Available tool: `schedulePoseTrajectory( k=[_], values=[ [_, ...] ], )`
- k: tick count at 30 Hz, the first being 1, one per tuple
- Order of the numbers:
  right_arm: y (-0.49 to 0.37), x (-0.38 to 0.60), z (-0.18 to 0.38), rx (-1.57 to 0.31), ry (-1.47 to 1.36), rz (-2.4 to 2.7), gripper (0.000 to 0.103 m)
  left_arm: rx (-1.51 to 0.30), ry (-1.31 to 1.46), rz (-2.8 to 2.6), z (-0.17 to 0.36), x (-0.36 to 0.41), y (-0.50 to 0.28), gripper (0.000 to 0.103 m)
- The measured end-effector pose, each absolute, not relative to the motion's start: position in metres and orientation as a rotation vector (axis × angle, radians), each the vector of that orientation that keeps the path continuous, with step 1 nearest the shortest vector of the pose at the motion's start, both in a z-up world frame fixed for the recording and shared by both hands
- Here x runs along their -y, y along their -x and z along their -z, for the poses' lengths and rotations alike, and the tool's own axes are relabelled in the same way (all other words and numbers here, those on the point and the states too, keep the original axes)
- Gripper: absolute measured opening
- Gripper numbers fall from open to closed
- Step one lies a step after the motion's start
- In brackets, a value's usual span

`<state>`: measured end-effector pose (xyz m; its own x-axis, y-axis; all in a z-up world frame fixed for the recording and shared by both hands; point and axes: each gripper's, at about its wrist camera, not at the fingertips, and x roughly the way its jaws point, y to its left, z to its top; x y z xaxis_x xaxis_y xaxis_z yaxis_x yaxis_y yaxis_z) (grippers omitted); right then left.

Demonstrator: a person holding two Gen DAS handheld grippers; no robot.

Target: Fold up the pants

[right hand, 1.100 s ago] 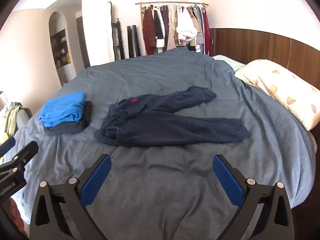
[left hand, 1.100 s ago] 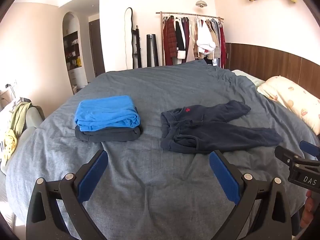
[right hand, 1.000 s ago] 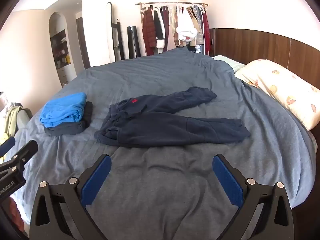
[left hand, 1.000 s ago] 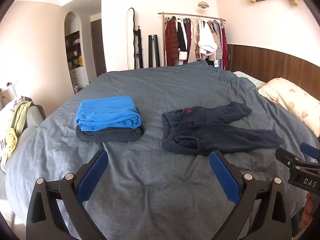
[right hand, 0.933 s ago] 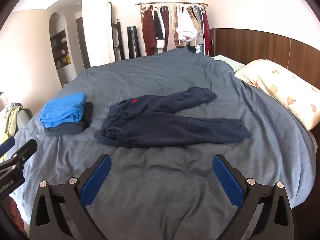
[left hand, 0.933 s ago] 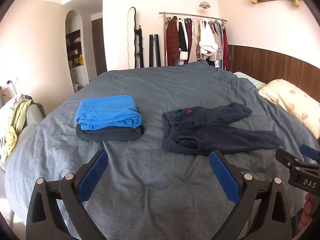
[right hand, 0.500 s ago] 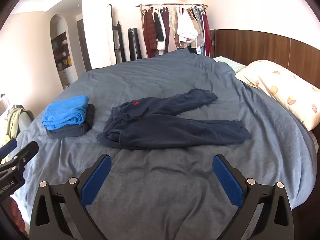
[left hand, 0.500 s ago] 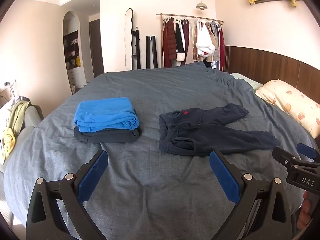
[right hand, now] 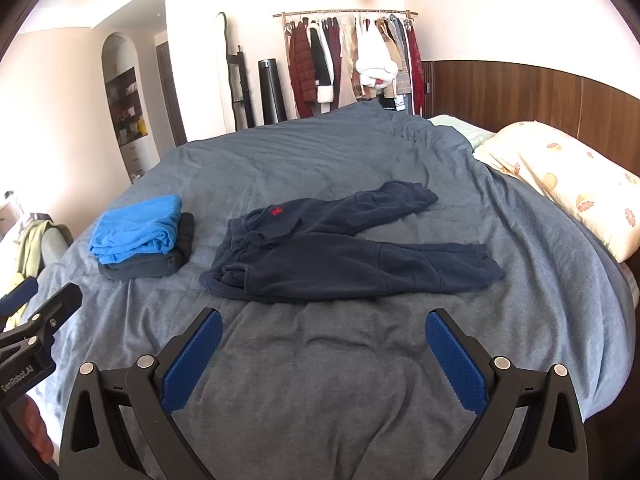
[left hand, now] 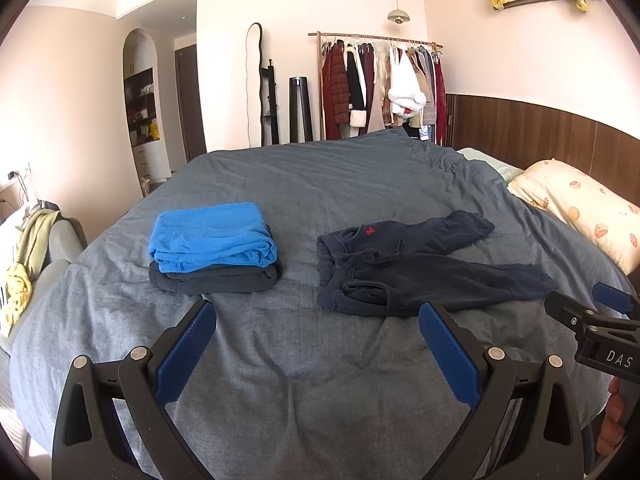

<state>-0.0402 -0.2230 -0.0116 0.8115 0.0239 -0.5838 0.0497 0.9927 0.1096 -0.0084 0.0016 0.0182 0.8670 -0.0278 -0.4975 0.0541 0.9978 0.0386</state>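
hand-held gripper (left hand: 316, 354) | black frame | blue textured pads | silver screws

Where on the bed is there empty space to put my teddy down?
Bare blanket lies along the near edge of the bed, in front of the navy pants. More lies beyond the pants toward the clothes rack. The strip between the pants and the folded stack is narrow. The pillow fills the right side.

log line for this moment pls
phase: approach | left tool: open | right tool: open | navy pants: unfolded on bed
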Motion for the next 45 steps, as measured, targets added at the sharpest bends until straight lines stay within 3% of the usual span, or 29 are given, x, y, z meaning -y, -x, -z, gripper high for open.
schedulePoseTrajectory(
  k=[45],
  values=[
    [0.0443,0.2209,0.0062,-0.616,-0.126,0.01,0.103,-0.528,-0.027,0.055,-0.0214,-0.0069,0.0099,0.103]
  ],
)
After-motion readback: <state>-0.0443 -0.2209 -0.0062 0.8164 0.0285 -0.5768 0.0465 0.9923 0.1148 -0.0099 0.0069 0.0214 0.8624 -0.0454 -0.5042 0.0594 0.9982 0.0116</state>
